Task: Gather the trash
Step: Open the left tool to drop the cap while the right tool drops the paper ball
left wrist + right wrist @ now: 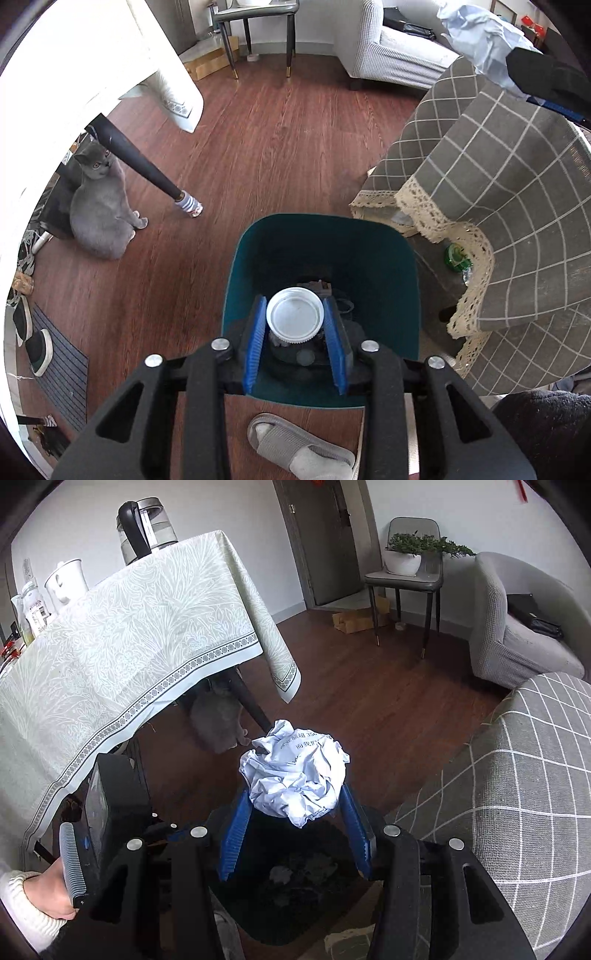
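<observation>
A white screw-top lid [294, 314], seated on a small jar whose body is mostly hidden beneath it, is seen between the blue pads of the left gripper [295, 314]. The jar hangs directly over the open mouth of a dark teal waste bin [255, 236], above the debris at the bin's bottom. The left pad appears to touch the lid's edge and the right pad sits just beside it; whether the pads still press on the jar cannot be told from the left wrist view.

A crumpled ball of white printed paper [295, 771] is clamped between the blue pads of the right gripper [295, 801], the jaws held part-way apart by the wad. The paper is held above the same bin [321, 923], whose dark interior with scraps is seen below it.

A hand [48, 890] in a white knitted cuff is seen at the lower left of the right wrist view, grasping the handle of the other gripper.

The bin stands on a red-brown wood floor [258, 147]. A grey checked cloth [509, 206] with a lace hem hangs just beside the bin on the right. A pale patterned tablecloth [122, 653] covers a table on the left, bearing a glass kettle [147, 528]. A grey cat [98, 210] sits near a black table leg [136, 162]. A grey slipper [295, 450] lies just in front of the bin.
</observation>
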The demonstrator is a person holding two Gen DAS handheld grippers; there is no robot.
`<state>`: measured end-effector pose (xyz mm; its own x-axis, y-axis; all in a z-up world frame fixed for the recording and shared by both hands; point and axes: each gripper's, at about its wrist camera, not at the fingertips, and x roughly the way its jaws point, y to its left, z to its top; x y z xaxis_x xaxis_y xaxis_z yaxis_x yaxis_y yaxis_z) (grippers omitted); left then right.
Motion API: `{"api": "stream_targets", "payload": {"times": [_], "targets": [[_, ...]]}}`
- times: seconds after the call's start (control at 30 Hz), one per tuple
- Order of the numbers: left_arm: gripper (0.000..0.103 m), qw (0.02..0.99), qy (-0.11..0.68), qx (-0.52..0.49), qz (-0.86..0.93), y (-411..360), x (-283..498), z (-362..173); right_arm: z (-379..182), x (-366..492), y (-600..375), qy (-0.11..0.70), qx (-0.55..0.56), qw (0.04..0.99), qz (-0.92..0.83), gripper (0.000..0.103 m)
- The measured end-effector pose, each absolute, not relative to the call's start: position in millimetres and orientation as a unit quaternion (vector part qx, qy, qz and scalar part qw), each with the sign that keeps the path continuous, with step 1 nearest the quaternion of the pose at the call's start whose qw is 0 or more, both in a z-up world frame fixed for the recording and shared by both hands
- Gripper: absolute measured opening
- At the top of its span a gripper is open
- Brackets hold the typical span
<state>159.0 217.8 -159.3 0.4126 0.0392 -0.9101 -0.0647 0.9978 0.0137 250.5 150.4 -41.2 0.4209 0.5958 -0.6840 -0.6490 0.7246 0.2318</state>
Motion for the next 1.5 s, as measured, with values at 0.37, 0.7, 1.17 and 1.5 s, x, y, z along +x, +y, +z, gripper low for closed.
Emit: {"api": "stream_targets", "payload": {"times": [0.37,0.7,1.17,1.5], "targets": [[0.065,0.852,0.521,-0.019,0.041,246,148,-152,-64,256,177,0.413,-0.040,0.828,0.376,0.050],[0.077,0.877,0.478,-0.024,0.037,256,143,-124,-92,257,201,0.444,-0.065,0.812,0.374,0.050],[0.048,0.902,0.429,-0.038,0.038,254,142,-81,-148,245,225,0.507,-0.136,0.770,0.364,0.051],[0.046,0.915,0.399,-0.060,0.031,247,143,-52,-157,232,218,0.517,-0.172,0.754,0.366,0.068]]}}
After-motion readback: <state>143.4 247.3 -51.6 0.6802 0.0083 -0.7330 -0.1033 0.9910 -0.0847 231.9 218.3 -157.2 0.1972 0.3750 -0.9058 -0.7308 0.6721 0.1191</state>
